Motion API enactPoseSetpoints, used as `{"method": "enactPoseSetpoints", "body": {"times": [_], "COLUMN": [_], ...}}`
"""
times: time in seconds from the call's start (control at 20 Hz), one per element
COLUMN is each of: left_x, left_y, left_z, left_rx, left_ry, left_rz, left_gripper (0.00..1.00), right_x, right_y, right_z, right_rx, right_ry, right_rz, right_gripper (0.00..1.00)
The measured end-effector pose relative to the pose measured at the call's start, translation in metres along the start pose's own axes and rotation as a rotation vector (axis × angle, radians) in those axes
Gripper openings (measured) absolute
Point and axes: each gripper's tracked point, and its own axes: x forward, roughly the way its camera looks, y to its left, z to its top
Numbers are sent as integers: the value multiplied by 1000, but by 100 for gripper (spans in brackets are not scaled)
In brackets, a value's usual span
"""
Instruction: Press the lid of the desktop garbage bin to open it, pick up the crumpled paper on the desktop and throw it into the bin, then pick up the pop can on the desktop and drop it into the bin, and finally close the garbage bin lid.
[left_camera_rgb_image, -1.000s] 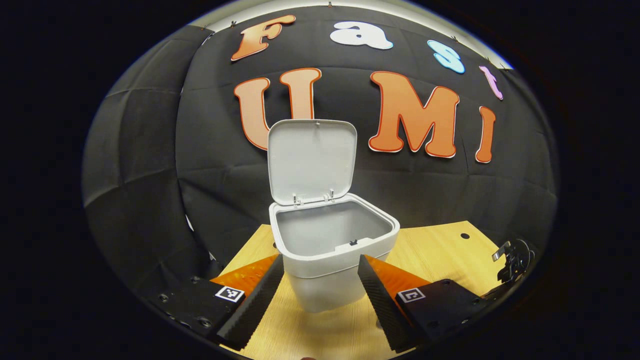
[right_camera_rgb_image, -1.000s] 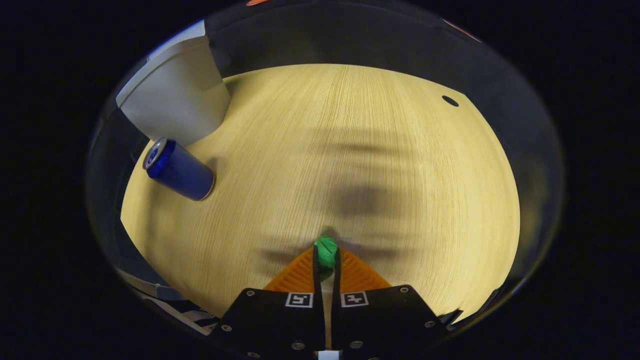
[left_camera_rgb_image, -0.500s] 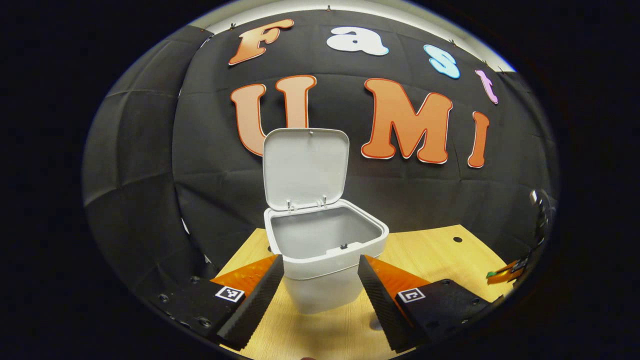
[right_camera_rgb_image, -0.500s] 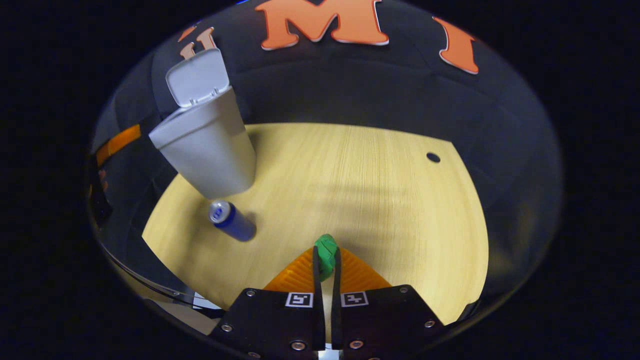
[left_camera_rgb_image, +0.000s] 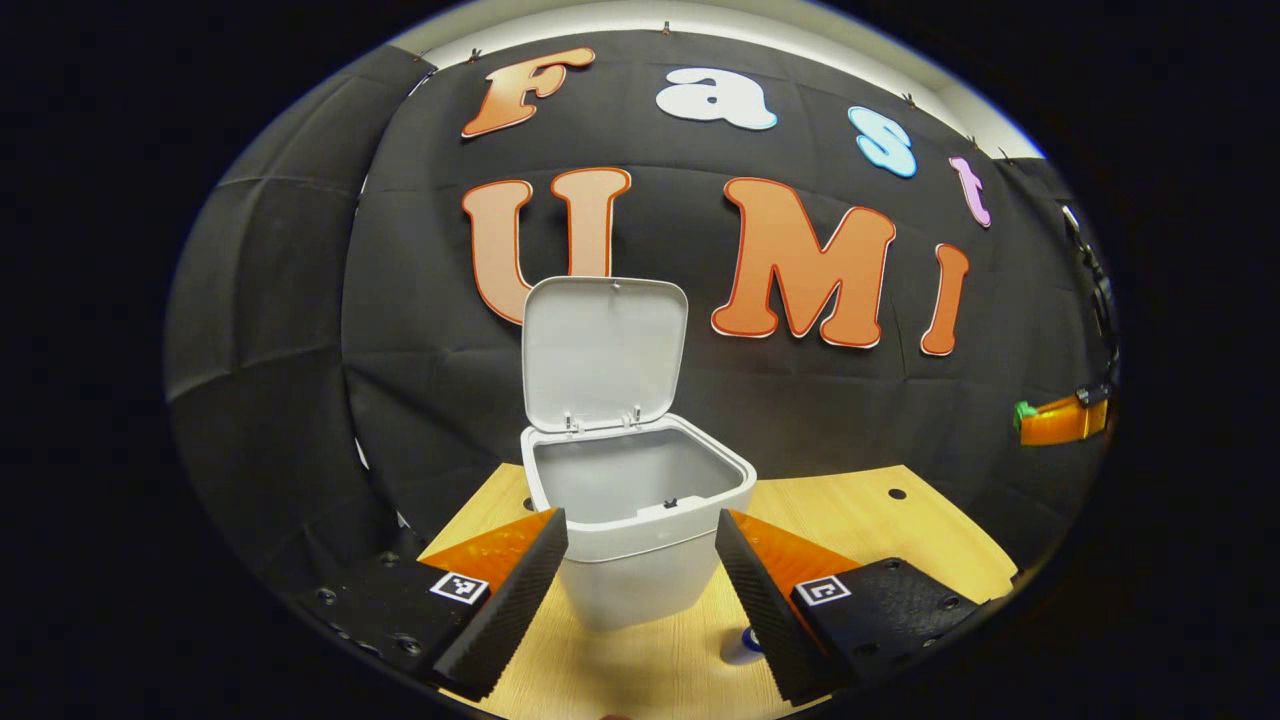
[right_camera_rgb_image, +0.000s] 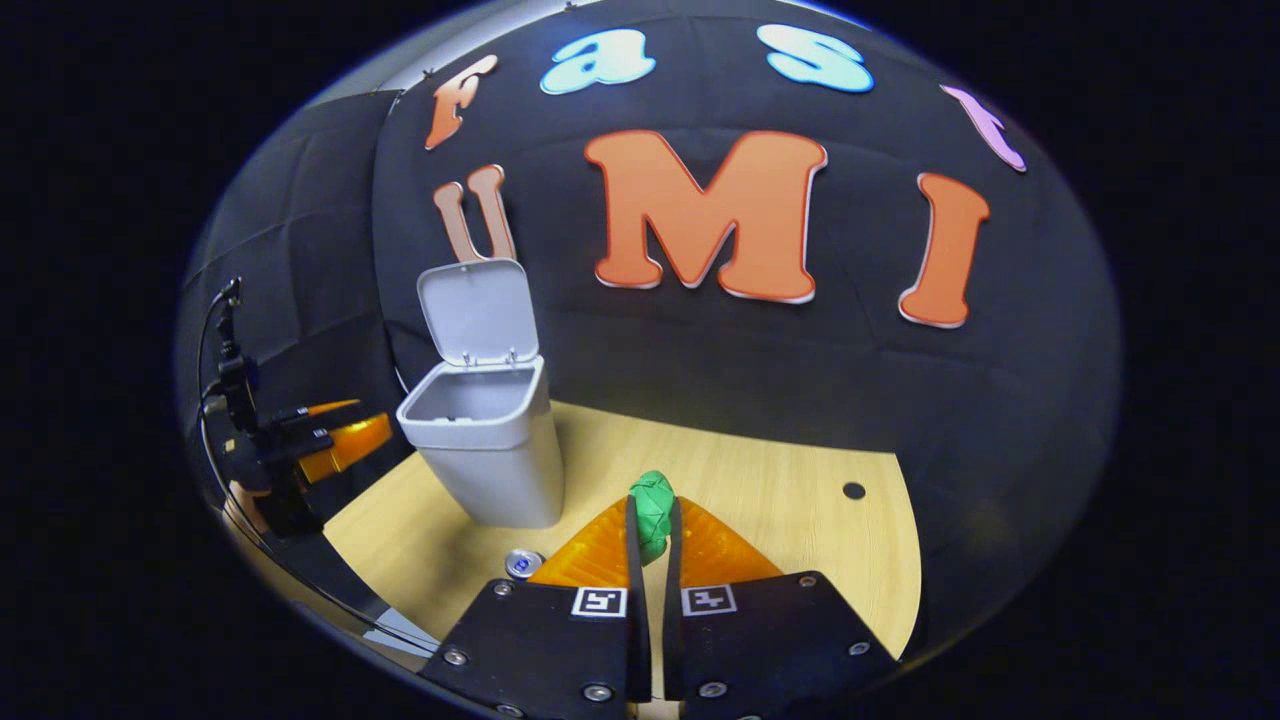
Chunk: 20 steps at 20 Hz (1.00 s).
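right gripper (right_camera_rgb_image: 651, 520) pinches the green crumpled paper (right_camera_rgb_image: 653, 503) above the desk (right_camera_rgb_image: 800, 520), right of the open-lidded garbage bin (right_camera_rgb_image: 490, 450). left gripper (left_camera_rgb_image: 640, 555) jaws gape wide. pop can (right_camera_rgb_image: 522, 563) stands near the bin.

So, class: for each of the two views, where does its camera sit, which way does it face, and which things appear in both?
Left gripper view: rides the left gripper, low, facing the open bin; own fingers spread at the bottom.
Right gripper view: rides the right gripper, higher, right of the bin, facing the wall; own fingers pinch the crumpled paper.
Shared: bin, raised lid, pop can, wooden desktop, each other's gripper.
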Motion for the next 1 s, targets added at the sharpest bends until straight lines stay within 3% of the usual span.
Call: {"method": "enactPoseSetpoints", "body": {"times": [0.3,0.6,0.85,1.0], "left_x": [-14,-29,-37,-43], "left_y": [24,56,94,111], "left_z": [-10,-28,-30,-37], "left_rx": [3,-16,-37,-52], "left_ry": [10,41,40,46], "left_rz": [29,69,118,131], "left_gripper": [95,95,95,95], "right_x": [36,88,144,186], "right_y": [53,121,169,193], "right_z": [68,120,134,120], "right_rx": [-65,-42,-58,-101], "right_ry": [-118,-181,-166,-112], "right_rz": [105,224,268,261], "right_gripper": [5,5,5,5]}}
